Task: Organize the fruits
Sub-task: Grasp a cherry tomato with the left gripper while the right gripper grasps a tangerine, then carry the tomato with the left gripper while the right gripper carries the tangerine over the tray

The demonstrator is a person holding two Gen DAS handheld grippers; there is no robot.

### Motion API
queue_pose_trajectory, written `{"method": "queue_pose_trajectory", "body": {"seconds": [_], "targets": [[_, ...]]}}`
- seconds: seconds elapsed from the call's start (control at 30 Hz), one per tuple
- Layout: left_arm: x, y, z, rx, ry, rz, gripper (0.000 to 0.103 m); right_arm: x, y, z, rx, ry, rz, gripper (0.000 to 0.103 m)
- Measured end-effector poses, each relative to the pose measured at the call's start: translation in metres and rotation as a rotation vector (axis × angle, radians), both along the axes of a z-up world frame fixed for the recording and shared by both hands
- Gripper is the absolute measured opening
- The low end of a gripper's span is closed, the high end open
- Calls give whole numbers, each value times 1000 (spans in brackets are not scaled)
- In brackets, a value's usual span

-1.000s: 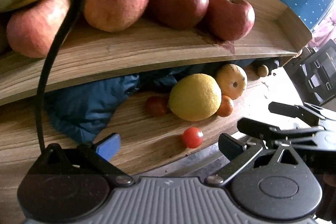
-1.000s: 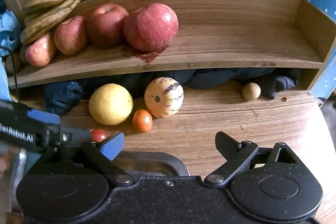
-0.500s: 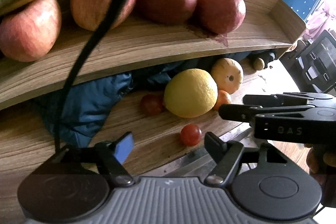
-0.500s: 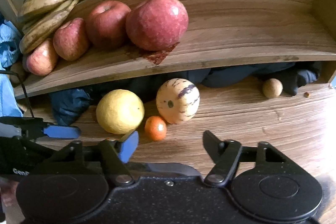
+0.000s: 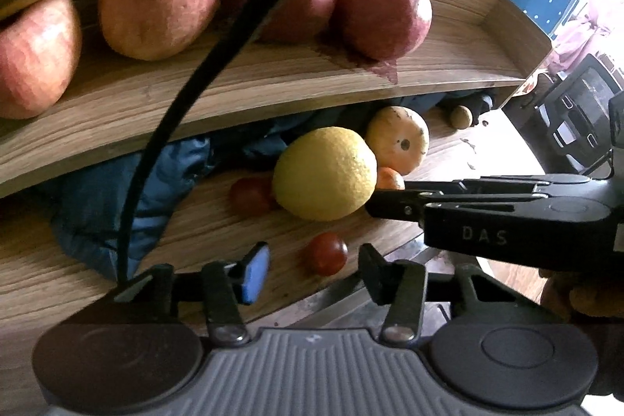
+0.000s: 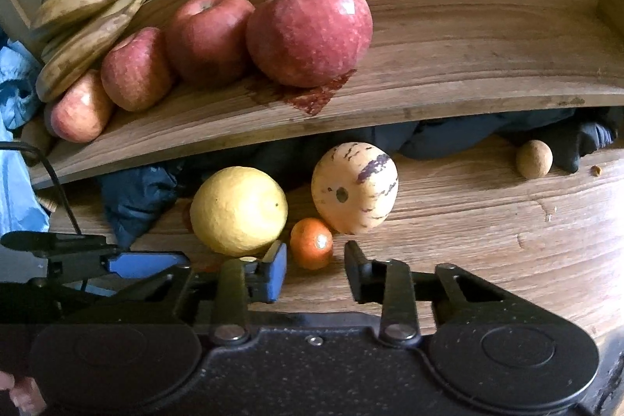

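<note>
1. Left gripper (image 5: 314,269): finger gap narrower than a second ago; the small red tomato (image 5: 325,254) now lies just ahead, between the tips.
2. Right gripper (image 6: 316,269): moved forward to the fruit, finger gap narrowed; small orange fruit (image 6: 312,242) now just ahead, between the tips.
3. Blue-padded finger (image 6: 275,271) now just beside the yellow citrus (image 6: 238,210).
4. Left view: right gripper reaches further in, up to the citrus.
</note>
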State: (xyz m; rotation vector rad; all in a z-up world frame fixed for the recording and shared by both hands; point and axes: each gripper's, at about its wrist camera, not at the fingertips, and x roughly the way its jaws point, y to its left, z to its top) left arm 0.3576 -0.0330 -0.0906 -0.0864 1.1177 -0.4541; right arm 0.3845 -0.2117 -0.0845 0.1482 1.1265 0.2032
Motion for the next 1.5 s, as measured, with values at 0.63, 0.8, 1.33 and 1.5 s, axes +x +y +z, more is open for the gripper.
{"method": "queue_pose_trajectory", "body": {"seconds": [0.63,0.8,1.33,1.5], "targets": [[-7,-3,8,2,-13,-5,26,-19,-10,9,45,-40,-24,25],[-14,-3,17,5,-30,-6,26,-31,-13,15,52,-57,-28,25],[-54,-7,40,4,-54,6,26,-92,-21,45,60,-91,-14,25],[-69,-15,42,3,-52,-8,26,-112,-25,51,60,-89,-15,25]]}}
